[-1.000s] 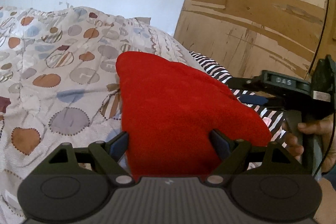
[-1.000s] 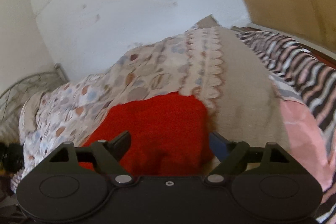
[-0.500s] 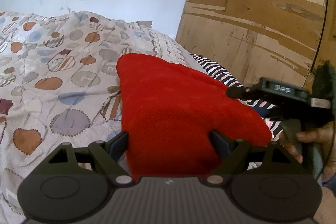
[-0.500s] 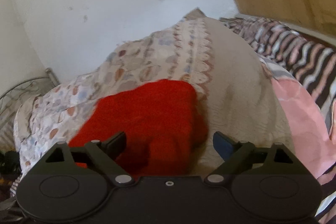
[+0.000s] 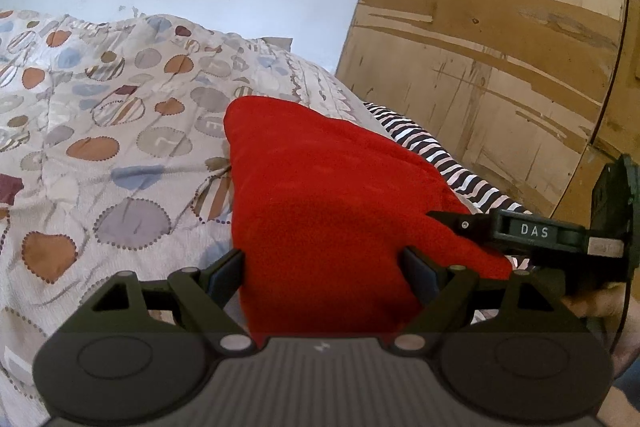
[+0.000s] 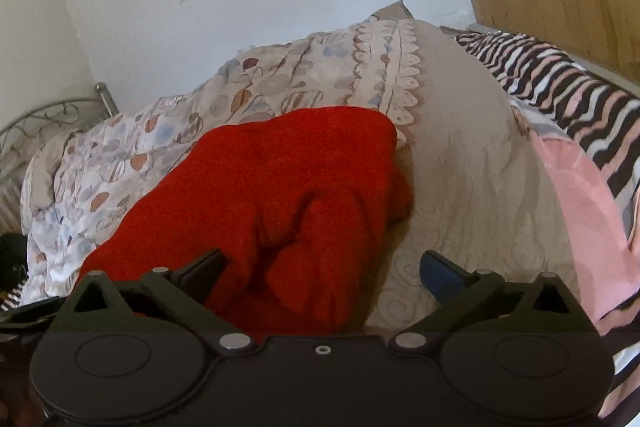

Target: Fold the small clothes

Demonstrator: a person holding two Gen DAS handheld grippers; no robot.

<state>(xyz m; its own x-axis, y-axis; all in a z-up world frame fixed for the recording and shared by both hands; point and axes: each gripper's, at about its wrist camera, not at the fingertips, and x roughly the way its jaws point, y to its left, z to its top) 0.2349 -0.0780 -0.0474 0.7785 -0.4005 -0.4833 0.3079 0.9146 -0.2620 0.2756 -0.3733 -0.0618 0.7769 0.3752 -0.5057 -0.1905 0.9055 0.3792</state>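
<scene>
Left wrist view: my left gripper (image 5: 324, 269) has its fingers spread around the near edge of the red cloth (image 5: 320, 203) on the patterned quilt (image 5: 100, 155).

Right wrist view: my right gripper (image 6: 322, 273) is spread too, the red cloth (image 6: 280, 195) bunched between its fingers. I judge a fold is underway; next, I should close on the edges.

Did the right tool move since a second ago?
Yes. In the left wrist view the right tool has slid left, away from the wooden panel, and now reaches over the red cloth.
</scene>
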